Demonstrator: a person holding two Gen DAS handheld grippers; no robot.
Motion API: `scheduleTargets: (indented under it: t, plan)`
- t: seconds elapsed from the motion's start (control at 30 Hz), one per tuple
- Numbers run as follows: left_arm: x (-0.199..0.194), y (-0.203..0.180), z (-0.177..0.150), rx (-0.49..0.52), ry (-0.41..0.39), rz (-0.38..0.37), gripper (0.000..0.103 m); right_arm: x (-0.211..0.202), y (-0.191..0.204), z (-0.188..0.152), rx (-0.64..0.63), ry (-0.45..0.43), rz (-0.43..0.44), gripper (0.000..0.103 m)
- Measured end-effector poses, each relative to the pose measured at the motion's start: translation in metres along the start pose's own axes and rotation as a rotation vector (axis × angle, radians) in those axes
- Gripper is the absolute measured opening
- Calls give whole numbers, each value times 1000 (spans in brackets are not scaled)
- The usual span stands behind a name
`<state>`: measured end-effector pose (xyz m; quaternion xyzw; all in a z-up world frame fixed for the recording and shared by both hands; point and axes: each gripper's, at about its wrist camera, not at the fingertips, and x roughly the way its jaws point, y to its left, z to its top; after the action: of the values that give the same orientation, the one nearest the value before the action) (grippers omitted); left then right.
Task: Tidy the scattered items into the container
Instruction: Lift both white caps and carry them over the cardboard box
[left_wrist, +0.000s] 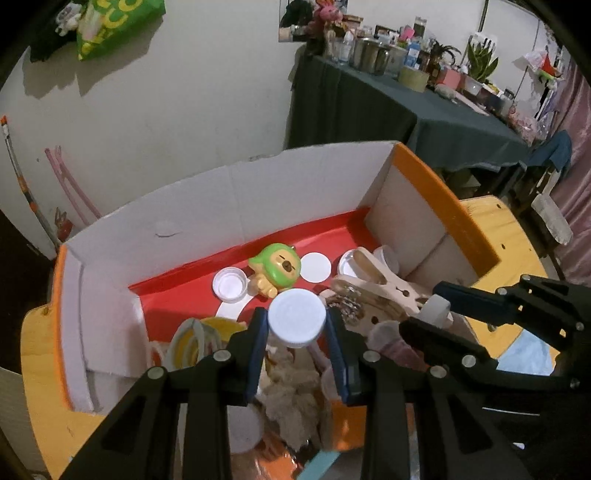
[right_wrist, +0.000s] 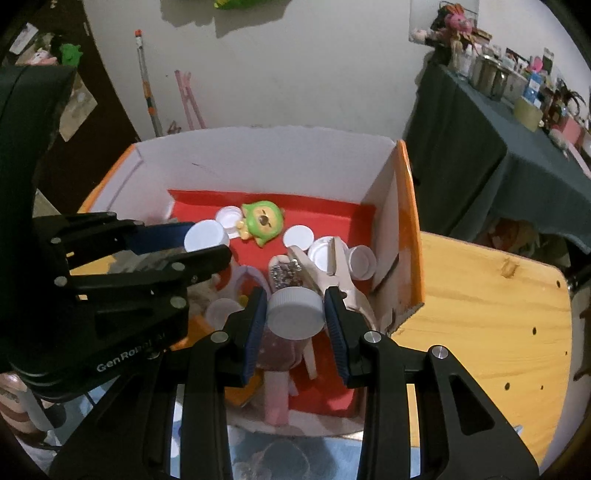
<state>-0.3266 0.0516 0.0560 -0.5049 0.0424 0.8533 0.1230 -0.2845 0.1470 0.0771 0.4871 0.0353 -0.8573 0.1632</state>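
light wooden table (right_wrist: 480, 295), kinda yellowish top with small dark holes, open cardboard box (right_wrist: 258, 162) with orange edges sitting right on it, white inside walls

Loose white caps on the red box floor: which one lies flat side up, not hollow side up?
The flat white disc-like cap just right of the green toy. The cap left of the toy shows its hollow inside, rim up.
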Motion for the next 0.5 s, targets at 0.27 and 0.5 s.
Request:
scheduleTargets:
  t: [0.27,0.5]
  plan:
    - [21,2,0,-6,42,-2,34,16,-7,3,18,31,-25,31]
    - [24,3,-1,-8,49,1,34,25,-7,3,27,46,-46,31]
